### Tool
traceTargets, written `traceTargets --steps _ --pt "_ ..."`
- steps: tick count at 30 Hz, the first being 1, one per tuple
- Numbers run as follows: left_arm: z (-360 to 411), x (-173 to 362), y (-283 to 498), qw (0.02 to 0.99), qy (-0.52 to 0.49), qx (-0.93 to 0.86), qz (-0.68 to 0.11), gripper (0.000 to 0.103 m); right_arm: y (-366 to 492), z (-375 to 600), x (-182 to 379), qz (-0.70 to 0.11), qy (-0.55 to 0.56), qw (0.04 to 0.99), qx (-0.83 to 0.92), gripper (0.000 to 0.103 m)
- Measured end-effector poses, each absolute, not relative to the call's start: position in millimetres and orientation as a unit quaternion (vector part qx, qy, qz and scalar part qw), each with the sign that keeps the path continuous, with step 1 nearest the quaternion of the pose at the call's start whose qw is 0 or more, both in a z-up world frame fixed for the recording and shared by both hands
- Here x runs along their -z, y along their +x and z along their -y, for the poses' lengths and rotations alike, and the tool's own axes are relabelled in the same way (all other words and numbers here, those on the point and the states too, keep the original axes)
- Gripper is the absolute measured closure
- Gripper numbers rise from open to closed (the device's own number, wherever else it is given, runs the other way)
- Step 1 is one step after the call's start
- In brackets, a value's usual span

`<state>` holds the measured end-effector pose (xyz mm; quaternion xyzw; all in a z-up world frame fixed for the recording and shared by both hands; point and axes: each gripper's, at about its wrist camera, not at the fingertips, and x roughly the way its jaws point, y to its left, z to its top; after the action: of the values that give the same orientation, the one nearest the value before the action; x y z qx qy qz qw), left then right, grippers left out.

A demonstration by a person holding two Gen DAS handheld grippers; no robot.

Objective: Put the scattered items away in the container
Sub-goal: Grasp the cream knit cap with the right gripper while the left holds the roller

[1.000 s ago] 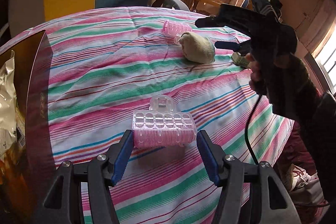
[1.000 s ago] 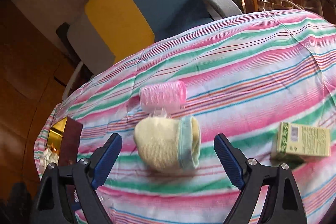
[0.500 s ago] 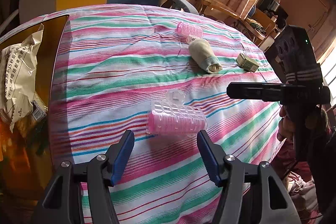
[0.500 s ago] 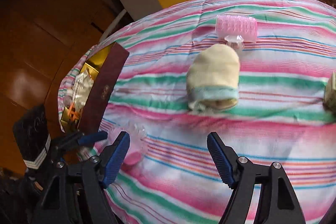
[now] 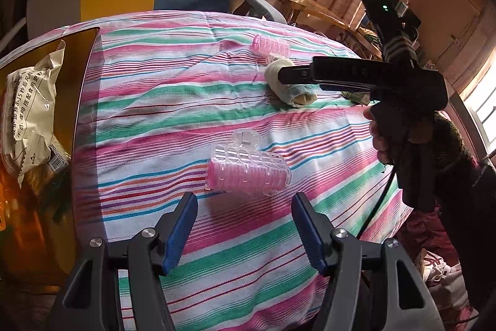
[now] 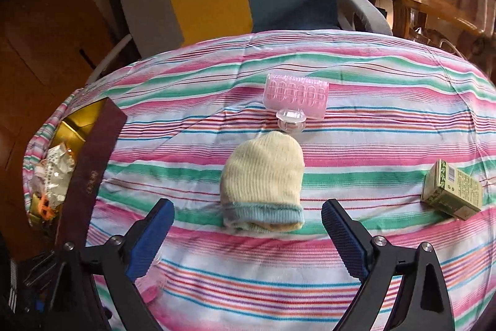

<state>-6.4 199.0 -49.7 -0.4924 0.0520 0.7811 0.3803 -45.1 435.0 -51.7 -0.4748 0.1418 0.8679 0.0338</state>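
Left tool (image 5: pixel 243 222) spread wide, hovering just short of the near pink hair roller (image 5: pixel 248 171) on the striped desk (image 5: pixel 173 101). Right tool (image 6: pixel 248 233) spread too, framing the rolled sock (image 6: pixel 263 176); container (image 6: pixel 90 169) sits at the desk's left edge.

White snack packet (image 5: pixel 29 110) in box, printed Chinese text with "8.15" legible, barcode beside it

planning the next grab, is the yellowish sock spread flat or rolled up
Rolled up. The sock sits as a compact bundle on the striped cloth, its blue cuff facing the open right gripper.
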Motion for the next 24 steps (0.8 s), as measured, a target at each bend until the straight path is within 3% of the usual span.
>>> traceTargets --steps 12,24 --pt "-198 48 -5 0.381 -0.492 -0.781 -0.050 0.039 -70 -426 75 -0.087 -0.514 0.104 -0.847 0.045" --pt "-198 44 -14 0.393 -0.490 -0.778 -0.025 0.035 32 -419 60 -0.133 -0.465 0.102 -0.869 0.047"
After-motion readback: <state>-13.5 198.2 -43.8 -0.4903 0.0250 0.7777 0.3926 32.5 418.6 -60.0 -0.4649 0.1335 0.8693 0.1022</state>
